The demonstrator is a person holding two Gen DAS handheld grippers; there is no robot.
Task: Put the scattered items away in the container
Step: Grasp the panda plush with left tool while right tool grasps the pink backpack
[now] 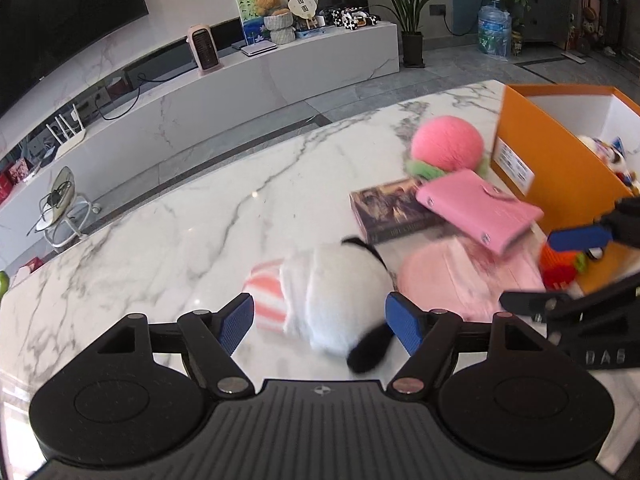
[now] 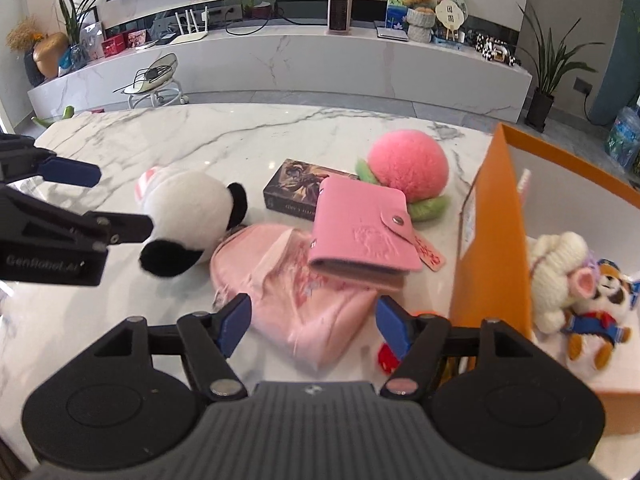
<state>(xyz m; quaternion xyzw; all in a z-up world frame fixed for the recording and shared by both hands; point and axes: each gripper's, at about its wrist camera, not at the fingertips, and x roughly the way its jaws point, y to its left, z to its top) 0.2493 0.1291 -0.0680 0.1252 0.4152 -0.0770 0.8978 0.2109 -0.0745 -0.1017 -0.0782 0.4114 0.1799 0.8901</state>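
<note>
Fingers of my left gripper (image 1: 320,322) stand wide apart around the panda plush (image 1: 336,300) on the marble table (image 1: 160,220), gripping nothing. From the right wrist, my right gripper (image 2: 314,324) gapes empty over the pink pouch (image 2: 296,300), the orange box (image 2: 492,240) just beside it.

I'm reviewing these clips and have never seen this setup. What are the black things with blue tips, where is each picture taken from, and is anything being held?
No robot here: a person carries a handheld two-finger tool in each hand, with a fisheye camera on each looking along its blue-padded fingers. One picture is from the left tool, the other from the right tool; each also sees the other tool at its edge. Both are open and hold nothing. The left one frames a panda plush, the right hovers over a pink pouch. On the marble table also lie a pink wallet, a dark card box and a pink peach plush. The orange box already holds plush toys.
</note>
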